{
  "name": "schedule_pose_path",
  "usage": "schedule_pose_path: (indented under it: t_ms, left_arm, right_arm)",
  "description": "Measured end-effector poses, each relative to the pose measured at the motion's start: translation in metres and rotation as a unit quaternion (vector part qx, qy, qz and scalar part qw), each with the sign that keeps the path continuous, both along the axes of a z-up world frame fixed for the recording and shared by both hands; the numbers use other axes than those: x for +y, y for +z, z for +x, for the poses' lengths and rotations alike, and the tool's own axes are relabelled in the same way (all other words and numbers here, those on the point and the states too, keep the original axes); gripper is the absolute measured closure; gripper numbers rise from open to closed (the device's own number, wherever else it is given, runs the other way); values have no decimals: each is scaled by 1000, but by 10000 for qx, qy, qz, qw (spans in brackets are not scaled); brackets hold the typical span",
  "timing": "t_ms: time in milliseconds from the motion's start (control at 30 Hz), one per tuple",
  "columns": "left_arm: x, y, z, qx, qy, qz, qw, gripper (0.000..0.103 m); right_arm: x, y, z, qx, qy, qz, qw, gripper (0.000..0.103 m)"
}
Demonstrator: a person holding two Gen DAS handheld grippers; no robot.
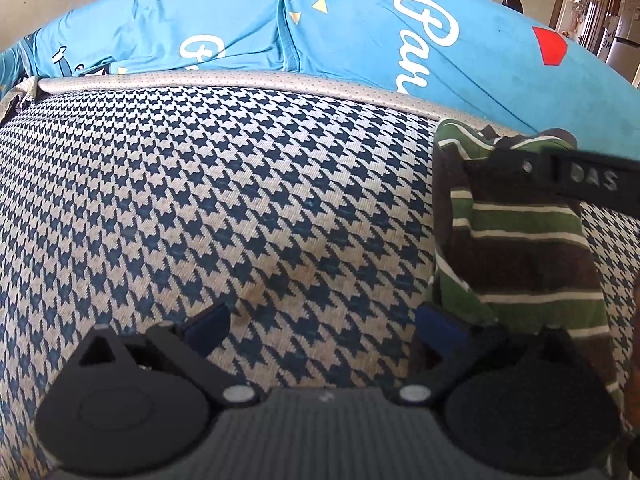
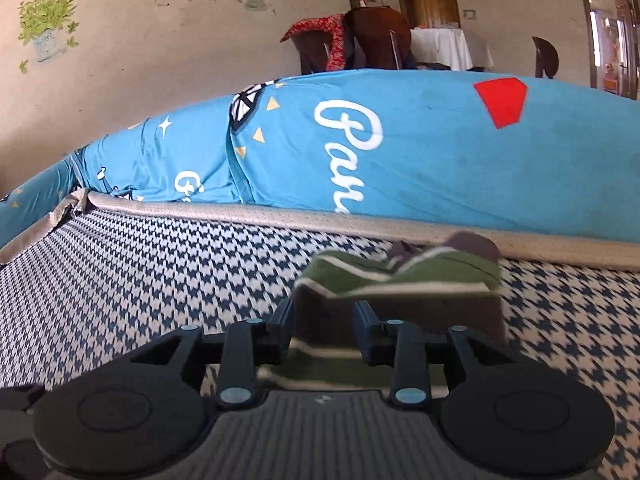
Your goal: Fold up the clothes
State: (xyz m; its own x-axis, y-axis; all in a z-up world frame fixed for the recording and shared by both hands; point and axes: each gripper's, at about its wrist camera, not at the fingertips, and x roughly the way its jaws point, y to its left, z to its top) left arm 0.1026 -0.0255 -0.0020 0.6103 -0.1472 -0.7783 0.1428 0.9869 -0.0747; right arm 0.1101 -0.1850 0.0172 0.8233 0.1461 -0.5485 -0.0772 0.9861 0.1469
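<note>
Left gripper [image 1: 322,326] jaws wide, empty, right gripper [image 2: 322,330] jaws straddling striped garment [image 2: 404,276]

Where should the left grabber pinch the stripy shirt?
Probably the striped shirt's near left edge, coming in from its left. The left gripper is open, with one blue finger already at that edge. There the folded cloth looks thick enough to pinch, while the middle lies flat on the houndstooth cushion.

A houndstooth mattress [image 1: 240,200] carries a striped garment [image 1: 520,248] and blue bedding [image 1: 360,40]
</note>
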Motion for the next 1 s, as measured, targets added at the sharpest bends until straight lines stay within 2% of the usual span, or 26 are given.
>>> schedule_pose_path:
  t_ms: [200,567,1000]
  left_arm:
    - [-2,-2,-7,-33,-104,130,9999,0]
    - [-1,-13,-32,-162,-523,487,9973,0]
    - [8,-16,-71,-264,-491,437,9975,0]
  right_arm:
    - [-6,0,-33,280,-157,61,9995,69]
    - [-9,-7,-95,605,-312,-176,9975,69]
    - [6,-23,-113,936,-52,-490,9944,64]
